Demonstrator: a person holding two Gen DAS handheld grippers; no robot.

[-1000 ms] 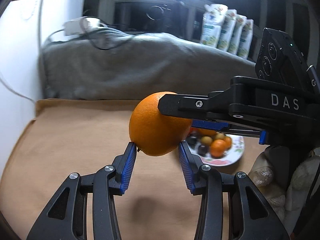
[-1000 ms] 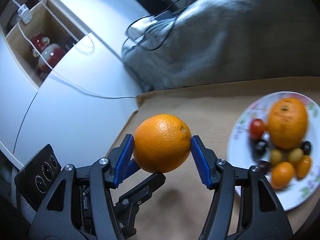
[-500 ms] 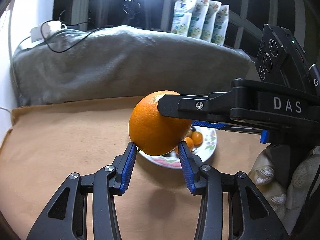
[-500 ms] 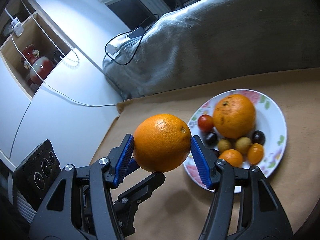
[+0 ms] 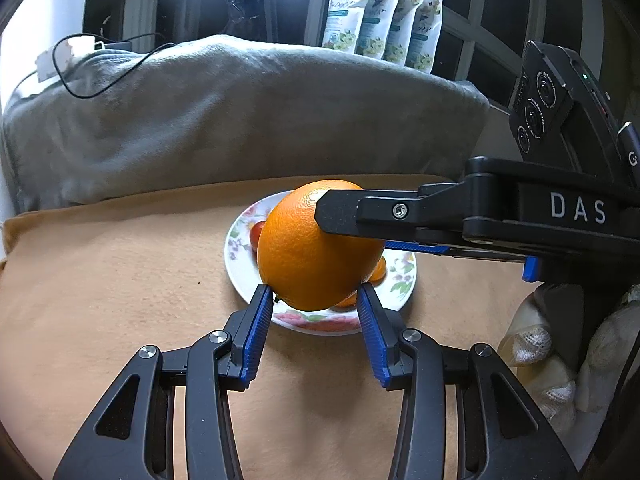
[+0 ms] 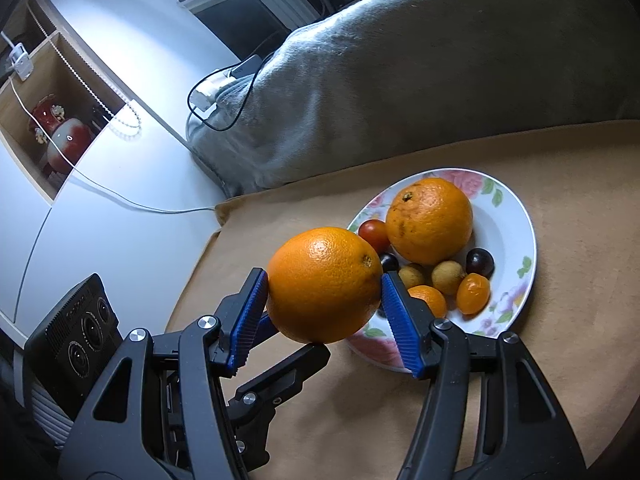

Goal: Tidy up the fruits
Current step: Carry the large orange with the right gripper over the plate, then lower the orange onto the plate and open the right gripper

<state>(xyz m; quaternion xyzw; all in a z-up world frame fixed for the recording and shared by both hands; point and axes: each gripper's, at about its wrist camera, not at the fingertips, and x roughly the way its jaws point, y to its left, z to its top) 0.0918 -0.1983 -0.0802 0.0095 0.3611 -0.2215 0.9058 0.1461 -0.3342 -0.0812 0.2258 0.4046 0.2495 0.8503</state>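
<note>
Jaws of the right gripper (image 6: 324, 292) clamp an orange (image 6: 324, 284); the left gripper's (image 5: 316, 320) jaws stand narrowly apart under it, empty.

Landmark: the plate (image 6: 516, 232). A grey blanket (image 6: 400, 80) is heaped behind the plate, on the tan surface (image 6: 580, 320) under it. The held orange hangs above the plate's near-left rim. On the plate lie a second orange (image 6: 430, 220), a red tomato (image 6: 374, 235), two dark grapes (image 6: 479, 261), and small yellow and orange fruits (image 6: 473, 293). A gloved hand (image 5: 560, 360) shows right of the plate.

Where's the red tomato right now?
Right wrist view: the tomato lies on the plate's left side, touching the plate's orange, just behind the held orange.
</note>
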